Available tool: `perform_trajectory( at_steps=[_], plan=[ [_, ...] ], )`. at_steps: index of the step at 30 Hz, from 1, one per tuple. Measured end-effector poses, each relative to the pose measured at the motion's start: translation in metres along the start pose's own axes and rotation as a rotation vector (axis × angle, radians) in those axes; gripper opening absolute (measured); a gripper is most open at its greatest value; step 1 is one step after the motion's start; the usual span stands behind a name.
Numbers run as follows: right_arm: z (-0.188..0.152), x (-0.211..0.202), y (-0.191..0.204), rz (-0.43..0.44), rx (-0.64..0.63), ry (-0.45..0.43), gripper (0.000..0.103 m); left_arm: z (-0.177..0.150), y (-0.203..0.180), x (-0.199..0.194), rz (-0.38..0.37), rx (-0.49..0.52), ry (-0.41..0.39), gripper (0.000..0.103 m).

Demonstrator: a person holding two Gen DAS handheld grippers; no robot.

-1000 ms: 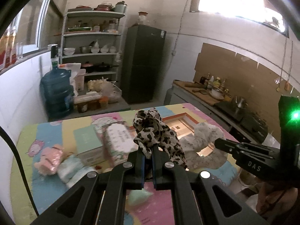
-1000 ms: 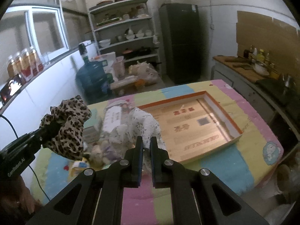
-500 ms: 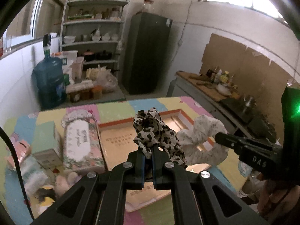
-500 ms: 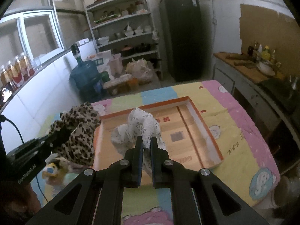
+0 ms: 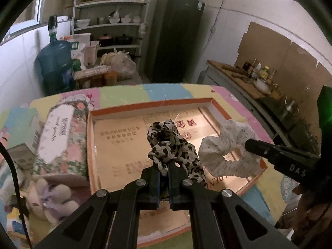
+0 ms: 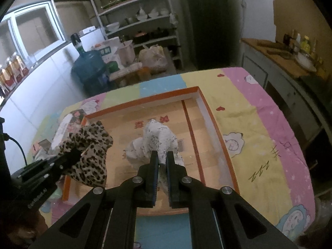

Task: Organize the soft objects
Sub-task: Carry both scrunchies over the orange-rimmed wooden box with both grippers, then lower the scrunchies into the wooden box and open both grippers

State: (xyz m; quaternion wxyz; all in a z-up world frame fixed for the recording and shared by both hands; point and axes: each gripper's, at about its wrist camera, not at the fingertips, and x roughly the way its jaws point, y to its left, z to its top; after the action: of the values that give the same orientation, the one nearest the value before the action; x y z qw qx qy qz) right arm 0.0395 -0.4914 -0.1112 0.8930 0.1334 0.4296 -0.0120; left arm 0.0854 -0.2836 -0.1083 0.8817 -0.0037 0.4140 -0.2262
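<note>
Both tools have swung from the worktop's cluttered left side to above the shallow orange-rimmed cardboard tray (image 5: 209, 101). Left tool (image 5: 164, 171) stays pinched tight on a crumpled leopard-print scrunchie (image 5: 170, 143); right tool (image 6: 161, 161) pinches a ruffled white speckled scrunchie (image 6: 159, 137). A floral tissue box (image 5: 60, 141) and a plush bunny (image 5: 54, 197) lie along the tray's left edge.

The tray (image 6: 209, 114) floor lies bare (orange rim all round); a floral tissue box (image 5: 60, 137) crowds its left side.

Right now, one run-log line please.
left tool: shut on leopard scrunchie | right tool: shut on white scrunchie | both above orange tray
</note>
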Motion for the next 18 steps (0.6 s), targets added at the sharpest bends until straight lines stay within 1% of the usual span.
perform_trajectory(
  at_steps=[6,7,8,10,11,12,13,14,15,16,17,18],
  plan=[
    [0.002,0.014,-0.010,0.006,0.011,0.036,0.010,-0.001,0.001,0.018,0.015,-0.016,0.031,0.006],
    [0.002,0.015,-0.010,0.007,0.013,0.040,0.010,-0.002,0.002,0.020,0.009,-0.022,0.035,0.007],
    [0.002,0.017,-0.011,0.008,0.015,0.046,0.010,-0.001,0.002,0.022,0.001,-0.028,0.042,0.010],
    [0.002,0.022,-0.013,0.012,0.019,0.060,0.010,-0.003,0.004,0.027,-0.011,-0.039,0.063,0.021],
    [0.001,0.023,-0.013,0.013,0.020,0.065,0.011,-0.004,0.005,0.028,-0.009,-0.042,0.067,0.031],
    [0.001,0.025,-0.013,0.013,0.020,0.070,0.012,-0.004,0.006,0.028,-0.008,-0.047,0.061,0.039],
    [0.000,0.026,-0.013,0.012,0.020,0.073,0.014,-0.006,0.006,0.026,-0.007,-0.048,0.053,0.043],
    [0.001,0.027,-0.014,0.012,0.021,0.075,0.015,-0.006,0.005,0.025,-0.005,-0.047,0.045,0.052],
    [0.001,0.029,-0.014,0.010,0.026,0.079,0.022,-0.005,0.005,0.023,-0.001,-0.043,0.039,0.062],
    [0.001,0.029,-0.015,0.009,0.031,0.079,0.028,-0.004,0.004,0.022,0.003,-0.039,0.036,0.066],
    [0.001,0.029,-0.015,0.010,0.036,0.079,0.029,-0.003,0.003,0.020,0.008,-0.036,0.033,0.073],
    [0.000,0.030,-0.015,0.010,0.040,0.080,0.029,-0.002,0.002,0.018,0.013,-0.033,0.028,0.075]
  ],
)
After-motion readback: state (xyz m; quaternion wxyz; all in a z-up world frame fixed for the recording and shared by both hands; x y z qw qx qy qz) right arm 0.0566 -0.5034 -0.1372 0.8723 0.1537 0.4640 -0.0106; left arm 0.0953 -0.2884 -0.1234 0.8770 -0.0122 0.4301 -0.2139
